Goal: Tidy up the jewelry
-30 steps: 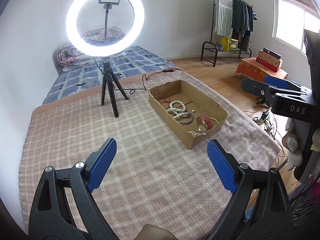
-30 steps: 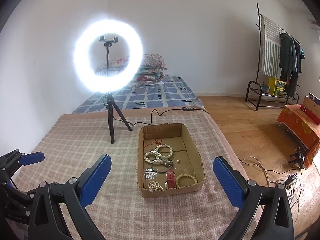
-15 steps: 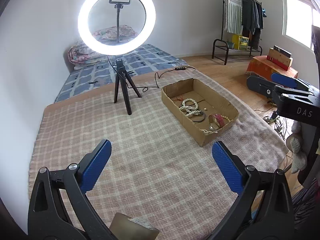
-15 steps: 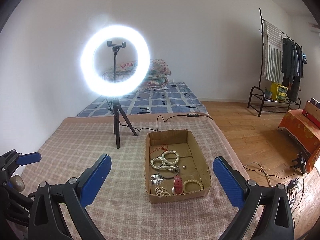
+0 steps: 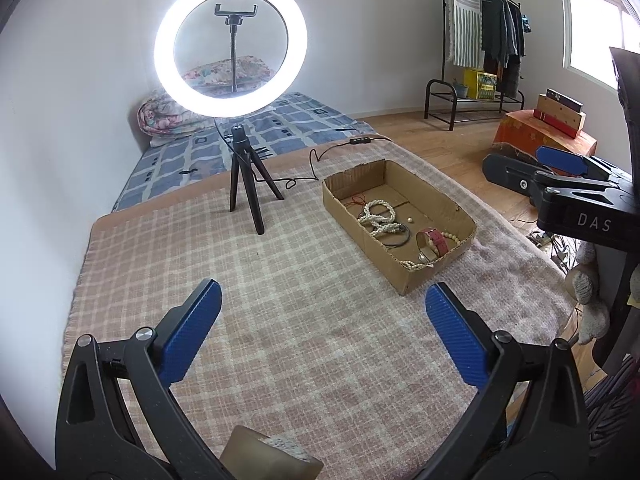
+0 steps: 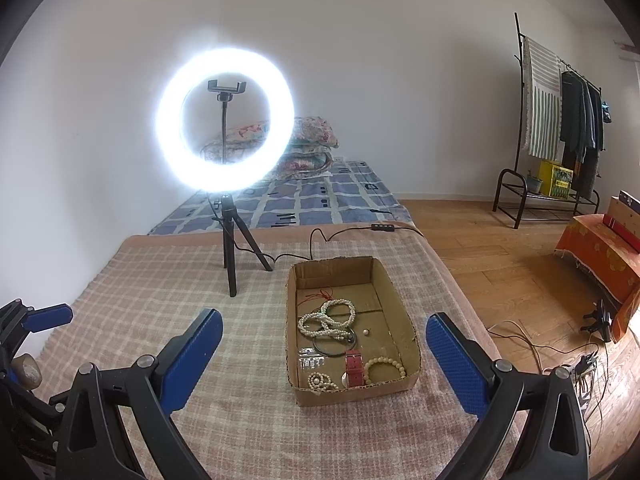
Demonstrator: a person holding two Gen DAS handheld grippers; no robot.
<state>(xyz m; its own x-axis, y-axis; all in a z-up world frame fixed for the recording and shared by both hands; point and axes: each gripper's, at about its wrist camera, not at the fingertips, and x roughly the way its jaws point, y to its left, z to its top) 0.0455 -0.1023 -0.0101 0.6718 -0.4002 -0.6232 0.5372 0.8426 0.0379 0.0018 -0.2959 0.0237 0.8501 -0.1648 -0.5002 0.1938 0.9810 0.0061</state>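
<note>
Hovering: both tools [image 5: 320, 304] [image 6: 324, 332] agape, angled twd tray [image 6: 408, 324].

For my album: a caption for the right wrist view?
Open right gripper hovering before a cardboard box of pearl necklaces.

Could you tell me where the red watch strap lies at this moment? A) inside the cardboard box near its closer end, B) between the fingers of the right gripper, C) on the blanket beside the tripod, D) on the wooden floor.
A: the red strap lies inside the box near its closer wall, next to a bead bracelet; neither gripper holds anything.
</note>
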